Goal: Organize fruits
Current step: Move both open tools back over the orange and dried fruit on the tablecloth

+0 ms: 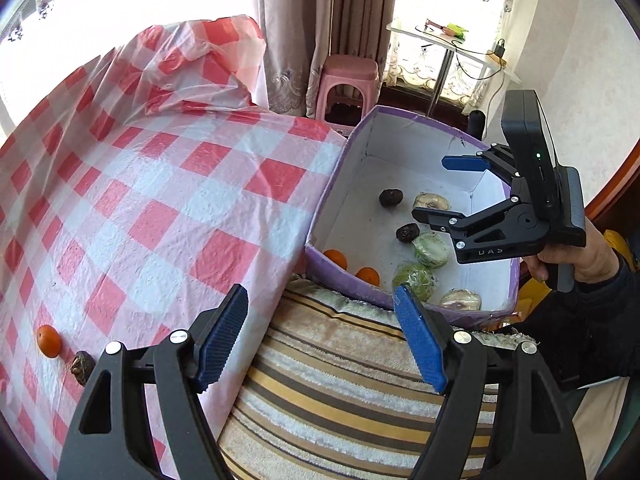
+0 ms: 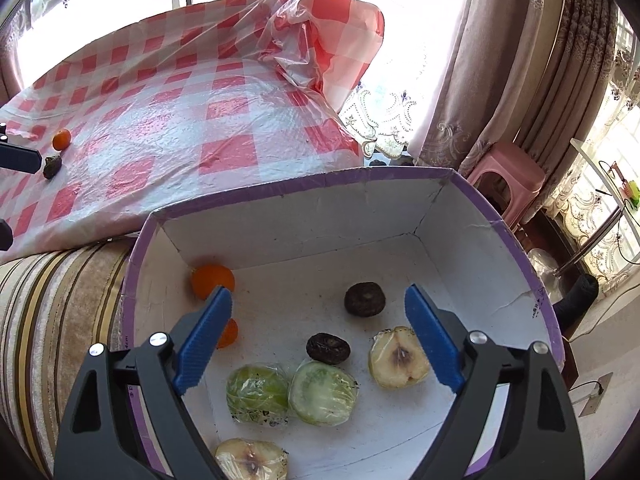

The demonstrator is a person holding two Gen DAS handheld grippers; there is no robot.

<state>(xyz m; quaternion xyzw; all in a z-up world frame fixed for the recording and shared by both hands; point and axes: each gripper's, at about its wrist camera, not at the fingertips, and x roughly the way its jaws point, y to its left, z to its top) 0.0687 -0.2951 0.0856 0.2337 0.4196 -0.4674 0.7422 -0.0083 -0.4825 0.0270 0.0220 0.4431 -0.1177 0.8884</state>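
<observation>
Purple-rimmed box (image 2: 472, 236) — oranges (image 2: 212, 280), dark fruits (image 2: 365, 299), wrapped halves (image 2: 322, 393) inside

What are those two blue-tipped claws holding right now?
Nothing. The left claw is open over the striped cushion; the right claw is open above the purple-edged cardboard box, clear of the fruit.

Tablecloth (image 1: 152, 184): red-and-white check. Box (image 2: 500, 216): purple outside, white inside. Between the right gripper's (image 2: 320, 340) blue pads (image 2: 434, 340): two dark brown fruits (image 2: 365, 299), green halves (image 2: 322, 394) (film-wrapped). Cushion (image 1: 340, 392): brown-yellow stripes.
</observation>
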